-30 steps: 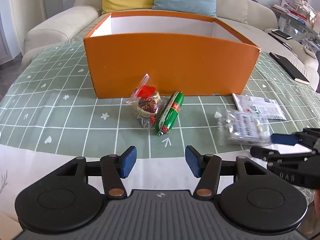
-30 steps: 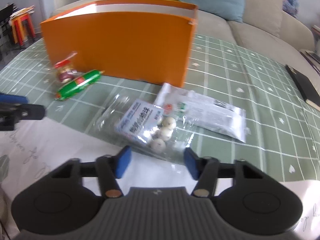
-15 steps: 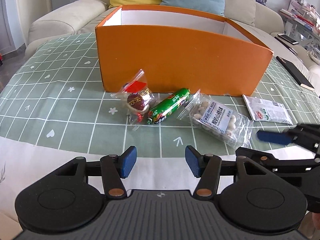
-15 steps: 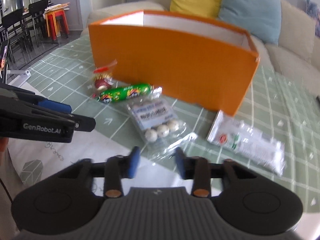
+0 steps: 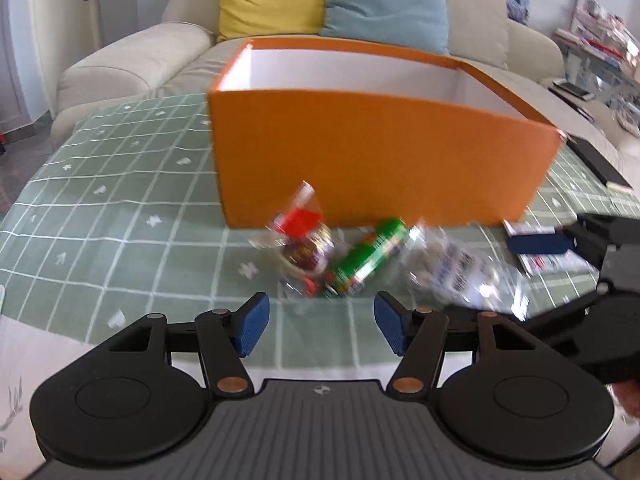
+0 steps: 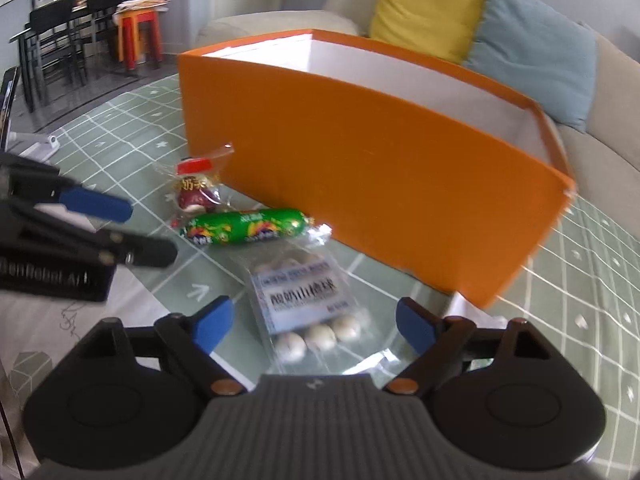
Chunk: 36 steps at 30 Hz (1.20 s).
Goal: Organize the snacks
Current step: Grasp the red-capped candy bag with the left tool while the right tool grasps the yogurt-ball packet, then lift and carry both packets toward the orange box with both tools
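Observation:
An open orange box [image 5: 376, 156] stands on the green checked tablecloth; it also shows in the right wrist view [image 6: 392, 184]. In front of it lie a clear bag with a red sweet [image 5: 302, 240] [image 6: 196, 190], a green sausage [image 5: 366, 262] [image 6: 246, 227] and a clear packet of white balls [image 5: 460, 276] [image 6: 306, 300]. My left gripper [image 5: 322, 330] is open and empty just short of the sausage. My right gripper [image 6: 312, 322] is open, its jaws on either side of the packet of white balls.
A flat white sachet [image 5: 548, 260] lies right of the snacks, partly behind the right gripper. A black notebook [image 5: 600, 164] lies at the table's right edge. A beige sofa [image 5: 132, 68] with yellow and blue cushions stands behind the table. Chairs and a red stool [image 6: 136, 36] stand far left.
My right gripper has opened wide and moved in over the packet of white balls. My left gripper has moved closer to the sausage and the red sweet bag.

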Each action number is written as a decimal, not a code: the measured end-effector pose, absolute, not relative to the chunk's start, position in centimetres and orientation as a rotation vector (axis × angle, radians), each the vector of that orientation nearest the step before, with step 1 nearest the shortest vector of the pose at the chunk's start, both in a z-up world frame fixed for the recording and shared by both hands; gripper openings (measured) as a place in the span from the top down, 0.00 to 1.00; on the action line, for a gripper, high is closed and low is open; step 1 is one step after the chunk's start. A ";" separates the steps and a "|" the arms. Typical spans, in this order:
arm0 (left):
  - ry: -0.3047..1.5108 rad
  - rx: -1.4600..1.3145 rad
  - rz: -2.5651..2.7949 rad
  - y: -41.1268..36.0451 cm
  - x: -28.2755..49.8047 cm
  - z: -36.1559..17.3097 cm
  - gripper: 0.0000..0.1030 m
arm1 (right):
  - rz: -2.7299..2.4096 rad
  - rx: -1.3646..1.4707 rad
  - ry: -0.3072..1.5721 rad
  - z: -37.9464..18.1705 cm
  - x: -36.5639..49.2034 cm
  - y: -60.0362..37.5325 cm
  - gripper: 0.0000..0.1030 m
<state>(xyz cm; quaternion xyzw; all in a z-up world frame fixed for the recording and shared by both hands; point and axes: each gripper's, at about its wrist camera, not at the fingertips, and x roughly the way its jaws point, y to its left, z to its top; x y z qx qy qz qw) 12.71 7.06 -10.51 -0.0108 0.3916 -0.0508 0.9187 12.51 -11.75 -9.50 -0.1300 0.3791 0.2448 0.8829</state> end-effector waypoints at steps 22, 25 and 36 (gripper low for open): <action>0.802 -0.142 -0.164 9.4 17.3 -12.7 0.55 | 0.416 -0.116 0.933 -10.1 13.1 -12.0 0.33; 0.797 -0.123 -0.164 9.2 17.0 -12.6 0.57 | 0.410 -0.118 0.927 -10.1 13.3 -12.0 0.32; 0.757 -0.140 -0.113 9.9 15.6 -11.4 0.59 | 0.402 -0.184 0.916 -10.4 12.5 -11.4 0.39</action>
